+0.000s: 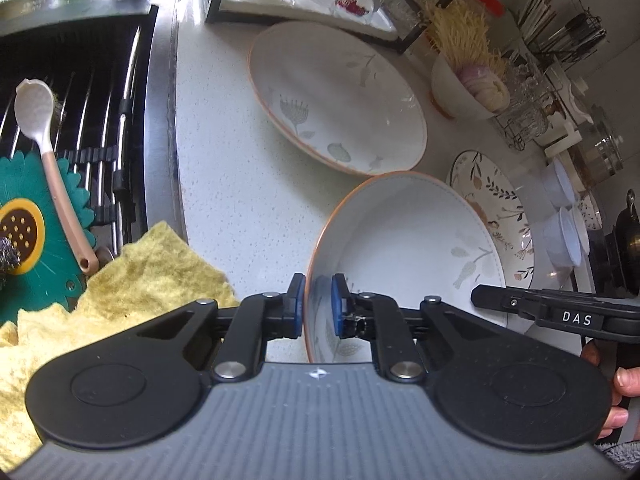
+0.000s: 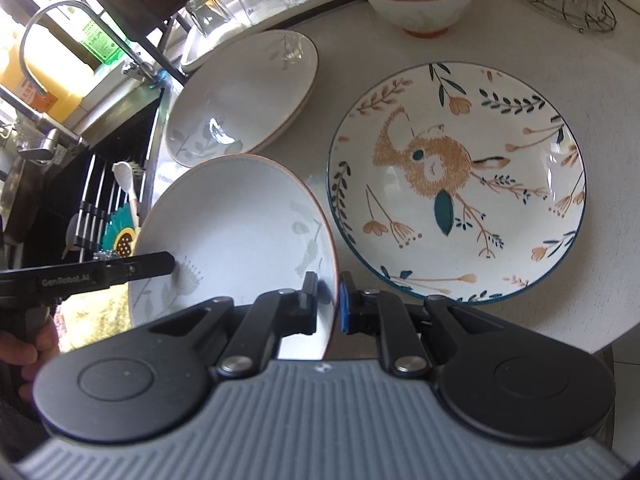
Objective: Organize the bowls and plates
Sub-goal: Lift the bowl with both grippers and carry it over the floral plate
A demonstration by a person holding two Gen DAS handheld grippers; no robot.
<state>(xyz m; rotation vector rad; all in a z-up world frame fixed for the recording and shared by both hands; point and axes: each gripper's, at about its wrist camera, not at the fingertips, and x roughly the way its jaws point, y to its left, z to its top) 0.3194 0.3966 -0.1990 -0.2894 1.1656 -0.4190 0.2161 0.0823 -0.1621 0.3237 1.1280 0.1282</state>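
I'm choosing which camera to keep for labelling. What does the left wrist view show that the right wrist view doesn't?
Only the left wrist view shows the yellow cloth and two small white cups. Only the right wrist view shows the tap and the rabbit plate in full. Both show the tilted orange-rimmed plate clamped on opposite rims by the left hand-held gripper and right hand-held gripper, plus a second matching plate.

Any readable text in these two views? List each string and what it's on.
"DAS": white label on the right gripper, seen from the left wrist view.
"GenRobot.AI": side of the left gripper, seen from the right wrist view.
Green label and orange label on the yellow containers behind the faucet: too blurred to read.
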